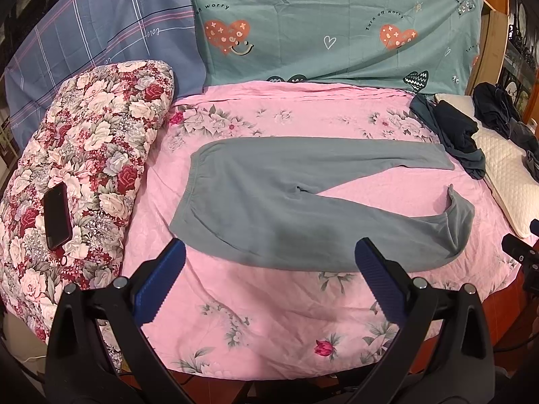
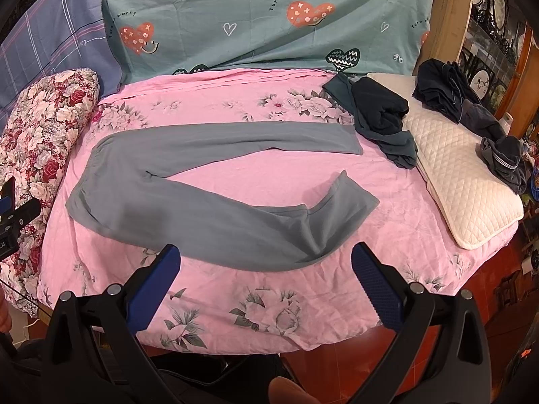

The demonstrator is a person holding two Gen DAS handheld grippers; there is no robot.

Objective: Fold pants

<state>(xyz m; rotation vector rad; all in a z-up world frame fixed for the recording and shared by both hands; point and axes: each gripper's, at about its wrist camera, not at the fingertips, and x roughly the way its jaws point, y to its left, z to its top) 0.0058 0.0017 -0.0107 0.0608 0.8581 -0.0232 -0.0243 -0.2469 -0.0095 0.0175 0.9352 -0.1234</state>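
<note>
Lying flat: grey pants (image 1: 286,198) on pink bedspread (image 1: 269,320), near leg's cuff folded back.
Left gripper (image 1: 269,262): jaws wide, empty.
Right gripper (image 2: 266,262): same.

I am in a home bedroom. Indicators: a bed (image 1: 269,336) under a pink floral sheet, a rolled floral quilt (image 1: 84,155), a quilted white pillow (image 2: 465,181), patterned cloth (image 1: 337,23) hung behind the bed, loose dark clothing (image 2: 380,118), and a phone (image 1: 57,215) on the quilt.
</note>
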